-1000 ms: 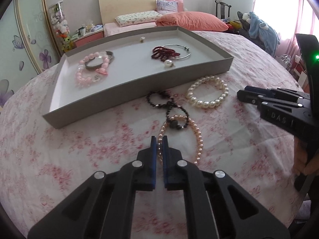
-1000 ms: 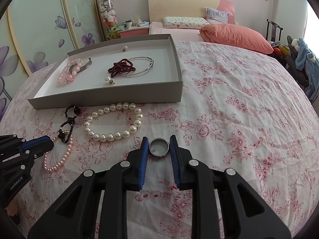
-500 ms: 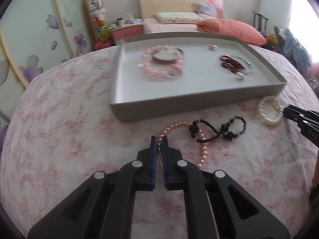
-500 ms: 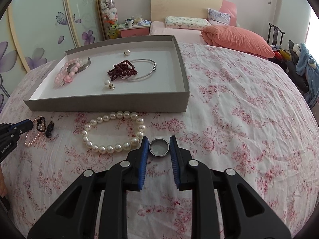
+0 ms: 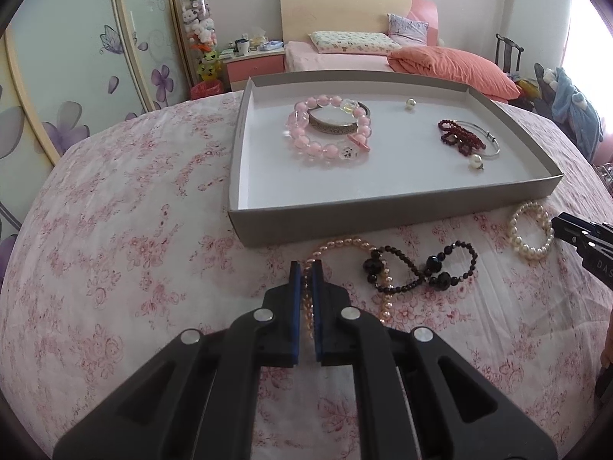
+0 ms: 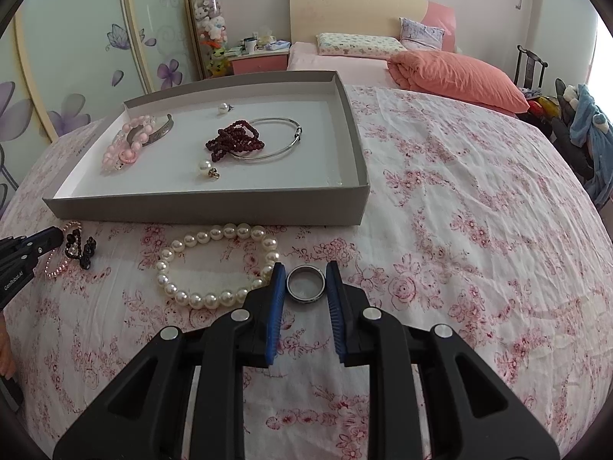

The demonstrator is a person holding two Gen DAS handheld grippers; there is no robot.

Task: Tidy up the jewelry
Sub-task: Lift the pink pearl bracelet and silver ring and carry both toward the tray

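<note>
Jewelry is split: six pieces in the one grey tray (image 6: 214,211), three strands outside it, left gripper (image 5: 306,268) pinching the pink pearl strand (image 5: 346,243), right gripper (image 6: 306,272) clamping one silver ring (image 6: 306,284)

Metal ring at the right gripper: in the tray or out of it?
Out. The metal ring sits between the right gripper fingers, over the floral bedspread, short of the tray.

Six bracelets (image 5: 331,130), two pearls (image 5: 410,104), one ring (image 6: 306,283).
</note>
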